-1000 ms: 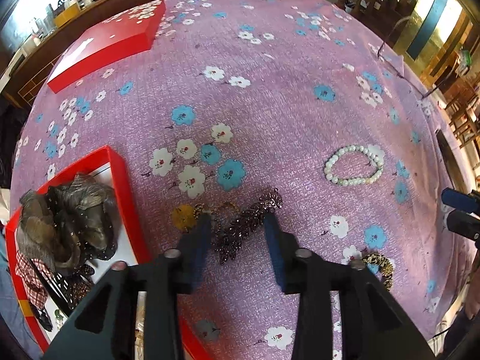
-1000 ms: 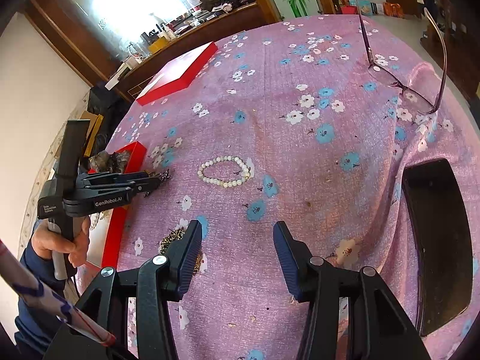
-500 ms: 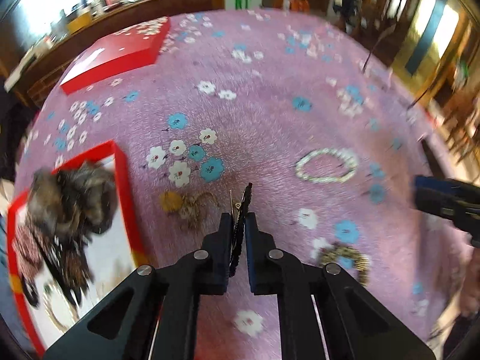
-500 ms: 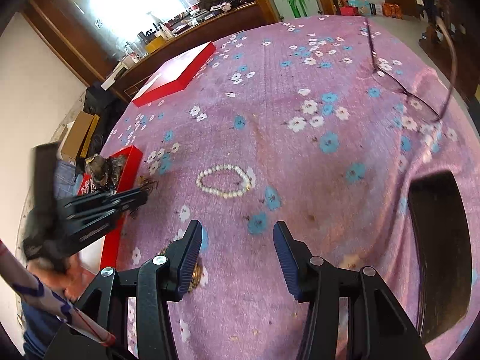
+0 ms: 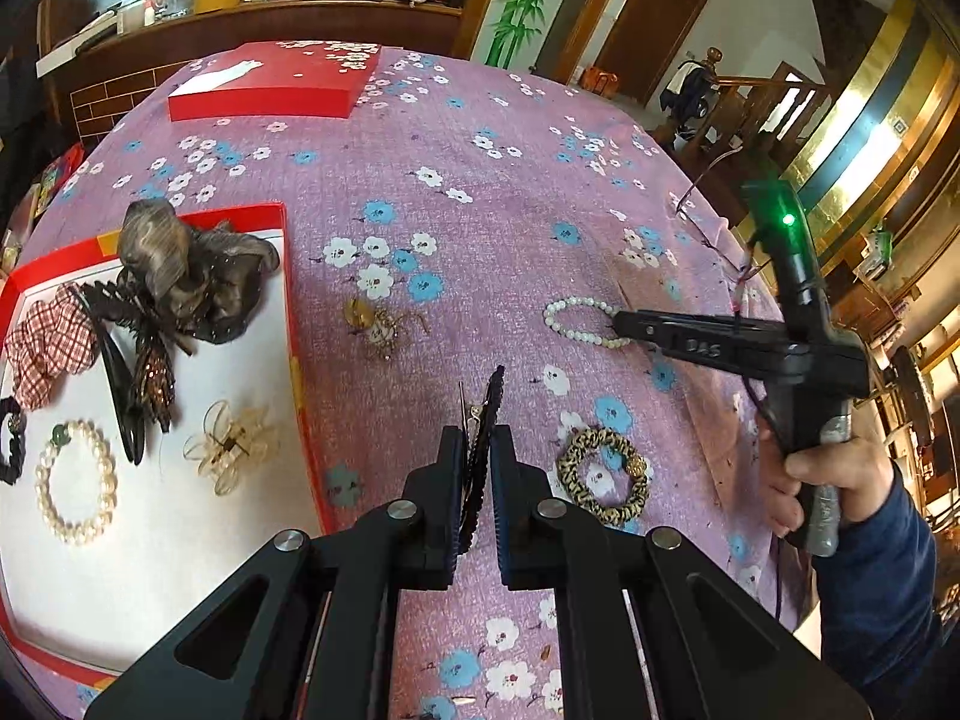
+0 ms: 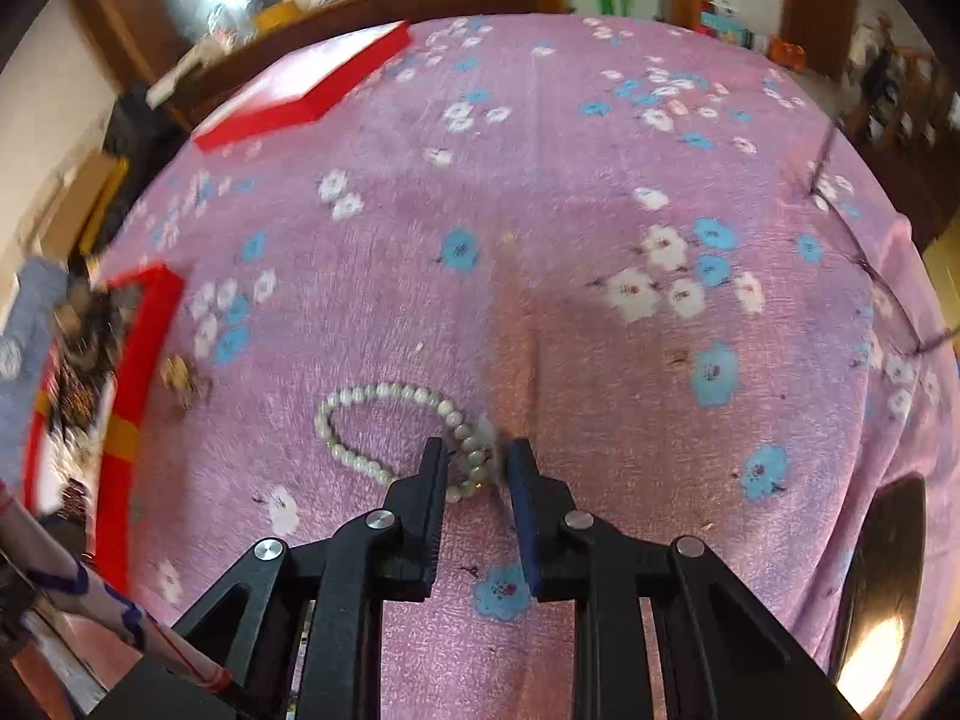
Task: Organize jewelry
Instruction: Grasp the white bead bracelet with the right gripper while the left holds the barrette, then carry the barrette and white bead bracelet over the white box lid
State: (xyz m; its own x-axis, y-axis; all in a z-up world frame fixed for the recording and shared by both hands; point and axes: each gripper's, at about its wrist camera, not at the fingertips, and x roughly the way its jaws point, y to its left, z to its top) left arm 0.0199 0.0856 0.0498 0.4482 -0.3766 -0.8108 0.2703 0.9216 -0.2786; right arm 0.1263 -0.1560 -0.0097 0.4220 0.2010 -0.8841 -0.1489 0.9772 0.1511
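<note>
My left gripper is shut on a dark beaded hair clip and holds it above the cloth, just right of the open red box. The box holds a brown hair bow, a pearl bracelet, a clear clip and other pieces. My right gripper is part open around the near side of a white pearl bracelet on the cloth; it also shows in the left wrist view at that bracelet. A leopard-print scrunchie and a gold brooch lie on the cloth.
A purple flowered cloth covers the table. The red box lid lies at the far left. Glasses lie near the right edge. A dark object lies at the right in the right wrist view.
My left gripper closed on the dark hair clip and lifted it toward the red box. My right gripper moved forward and down to the pearl bracelet and narrowed around it.
</note>
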